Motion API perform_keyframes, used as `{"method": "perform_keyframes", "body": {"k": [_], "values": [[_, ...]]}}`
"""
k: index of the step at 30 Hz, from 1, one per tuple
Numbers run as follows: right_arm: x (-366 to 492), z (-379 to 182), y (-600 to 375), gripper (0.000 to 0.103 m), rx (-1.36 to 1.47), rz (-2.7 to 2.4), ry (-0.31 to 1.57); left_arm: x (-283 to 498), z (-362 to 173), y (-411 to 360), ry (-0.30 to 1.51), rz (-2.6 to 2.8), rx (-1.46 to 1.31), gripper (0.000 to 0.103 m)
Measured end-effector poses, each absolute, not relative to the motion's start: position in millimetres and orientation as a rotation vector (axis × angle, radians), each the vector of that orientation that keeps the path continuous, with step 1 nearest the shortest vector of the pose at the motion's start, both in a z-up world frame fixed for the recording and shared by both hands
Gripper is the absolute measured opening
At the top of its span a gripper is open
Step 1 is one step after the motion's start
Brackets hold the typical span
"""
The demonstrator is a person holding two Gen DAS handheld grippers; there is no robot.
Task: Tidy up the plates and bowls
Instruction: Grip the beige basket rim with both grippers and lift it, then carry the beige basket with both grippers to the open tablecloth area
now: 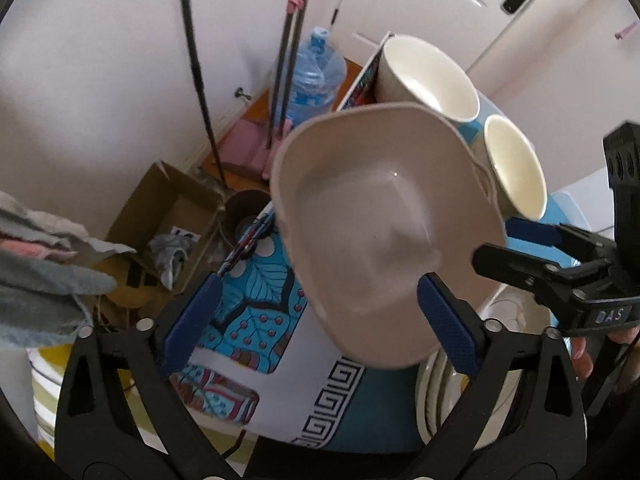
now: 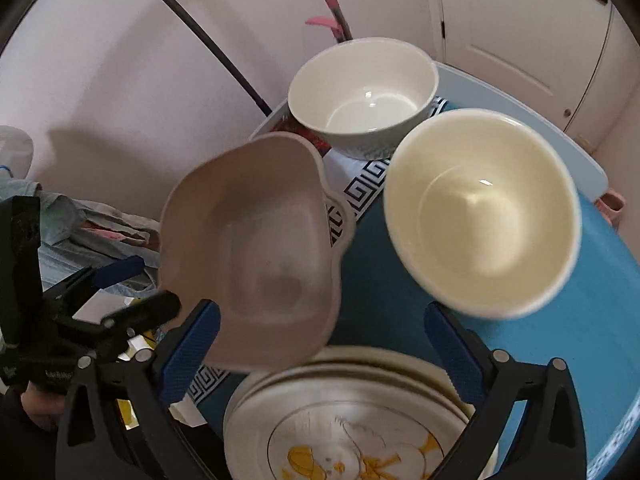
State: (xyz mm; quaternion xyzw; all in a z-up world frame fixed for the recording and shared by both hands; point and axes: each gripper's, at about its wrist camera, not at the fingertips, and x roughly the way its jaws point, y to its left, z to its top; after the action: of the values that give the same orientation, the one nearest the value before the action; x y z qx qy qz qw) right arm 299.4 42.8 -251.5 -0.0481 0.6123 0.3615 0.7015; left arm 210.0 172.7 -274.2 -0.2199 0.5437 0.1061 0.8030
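A beige squarish bowl (image 1: 384, 232) (image 2: 256, 248) sits tilted and blurred over the blue tablecloth (image 2: 580, 320), its near rim by a stack of plates (image 2: 348, 420) with a yellow duck print. My left gripper (image 1: 320, 320) is open; its right pad (image 1: 448, 320) lies in front of the bowl's rim and its left pad stands well clear. My right gripper (image 2: 324, 354) is open above the plates, between the beige bowl and a cream bowl (image 2: 480, 216) (image 1: 516, 168). A white bowl (image 2: 364, 96) (image 1: 428, 76) stands farther back. Each gripper also shows in the other's view: right gripper (image 1: 516, 246), left gripper (image 2: 156, 282).
Off the table's left edge are a cardboard box (image 1: 168, 216), a pile of clothes (image 1: 40, 264), a water bottle (image 1: 316, 76) and pink-handled brooms (image 1: 296, 0). A dark pole (image 2: 208, 44) leans by the wall. A white door (image 2: 520, 40) is behind the table.
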Motion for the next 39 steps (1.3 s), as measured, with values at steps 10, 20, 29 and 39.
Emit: {"method": "perform_keyframes", "body": {"k": [10,20,29,39], "values": [[299.2,-267.5,62.6,0.032,-0.151,0.827,1.361,221.1,-299.0,171.5,1.215,0.169,-0.456,0.035],[291.0,-268.8,65.0,0.016,-0.176,0.807,1.331,223.0,-294.8,167.1,1.200,0.155,-0.410,0.026],[276.8,-228.9,42.2,0.016,-0.123,0.770,1.220,222.4,-247.1,154.2,1.113,0.147,-0.272,0.026],[235.8,-161.8,-63.7,0.016,0.007,0.622,1.076,221.6,-181.2,55.8,1.017,0.028,-0.124,0.026]]}}
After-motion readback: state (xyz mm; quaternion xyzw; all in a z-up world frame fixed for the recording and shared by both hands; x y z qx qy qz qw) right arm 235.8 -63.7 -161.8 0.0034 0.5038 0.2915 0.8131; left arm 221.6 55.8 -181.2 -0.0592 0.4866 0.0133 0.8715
